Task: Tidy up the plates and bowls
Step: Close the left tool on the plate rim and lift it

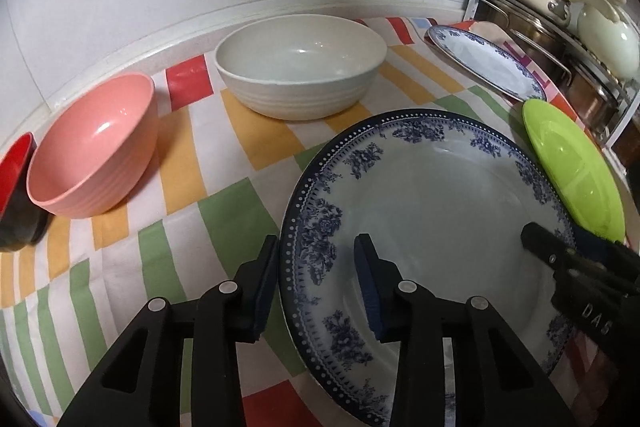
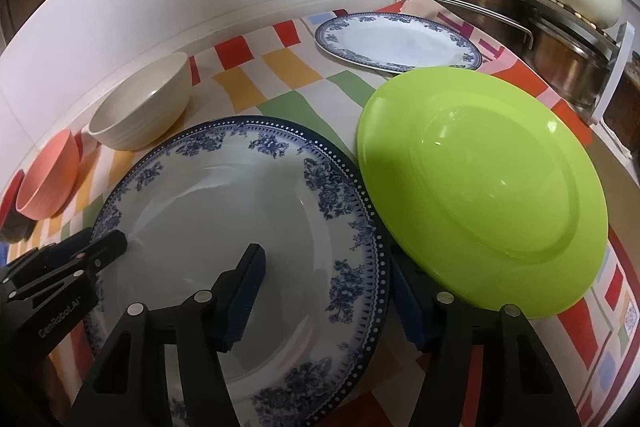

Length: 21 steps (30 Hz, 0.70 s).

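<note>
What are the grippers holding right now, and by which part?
Both straddle the rim of the big blue-patterned plate: left gripper on its left edge, right gripper on its right edge. The jaws look open, so a firm hold can't be confirmed.

Red-and-black bowl (image 1: 16,195) cropped at left frame edge.

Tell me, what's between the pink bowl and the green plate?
The big blue-flowered plate lies between the pink bowl and the green plate, clearest in the right wrist view.
</note>
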Each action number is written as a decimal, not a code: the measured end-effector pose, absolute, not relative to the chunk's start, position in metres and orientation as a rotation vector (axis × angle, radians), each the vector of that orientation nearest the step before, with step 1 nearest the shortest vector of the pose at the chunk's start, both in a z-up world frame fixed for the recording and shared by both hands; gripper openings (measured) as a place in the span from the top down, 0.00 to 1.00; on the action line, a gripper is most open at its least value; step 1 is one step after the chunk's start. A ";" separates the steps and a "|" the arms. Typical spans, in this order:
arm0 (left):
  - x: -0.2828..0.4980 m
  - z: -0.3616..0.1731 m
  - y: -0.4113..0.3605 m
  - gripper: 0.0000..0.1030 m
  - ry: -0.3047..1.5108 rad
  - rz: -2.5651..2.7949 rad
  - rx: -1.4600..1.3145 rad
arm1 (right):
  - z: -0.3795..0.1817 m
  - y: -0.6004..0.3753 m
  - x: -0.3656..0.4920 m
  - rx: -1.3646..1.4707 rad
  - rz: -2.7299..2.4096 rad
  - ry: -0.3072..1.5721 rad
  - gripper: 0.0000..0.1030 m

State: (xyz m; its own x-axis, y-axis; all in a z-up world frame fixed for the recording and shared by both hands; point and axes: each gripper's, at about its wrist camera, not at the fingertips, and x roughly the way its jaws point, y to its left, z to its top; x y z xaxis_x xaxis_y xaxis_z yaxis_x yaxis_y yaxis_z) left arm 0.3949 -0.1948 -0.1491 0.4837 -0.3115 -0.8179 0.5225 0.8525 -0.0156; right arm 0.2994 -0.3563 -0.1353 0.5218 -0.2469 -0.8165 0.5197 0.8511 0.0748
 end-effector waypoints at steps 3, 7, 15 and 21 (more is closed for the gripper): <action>0.393 -0.147 -0.193 0.64 0.927 -0.500 0.259 | -0.135 -0.358 0.299 0.334 -0.472 0.916 0.46; 0.390 -0.144 -0.183 0.64 0.924 -0.472 0.247 | -0.134 -0.357 0.299 0.344 -0.463 0.924 0.50; 0.377 -0.128 -0.154 0.64 0.909 -0.420 0.201 | -0.122 -0.338 0.297 0.303 -0.418 0.907 0.51; 0.358 -0.111 -0.122 0.64 0.890 -0.367 0.147 | -0.105 -0.316 0.294 0.257 -0.365 0.881 0.51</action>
State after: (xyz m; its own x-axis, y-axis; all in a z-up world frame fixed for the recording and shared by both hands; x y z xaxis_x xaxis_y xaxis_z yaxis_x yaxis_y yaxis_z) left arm 0.3579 -0.1218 -0.1111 0.5719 -0.2510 -0.7810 0.3717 0.9280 -0.0261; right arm 0.2939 -0.3162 -0.1049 0.5812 -0.2042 -0.7877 0.4127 0.9083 0.0690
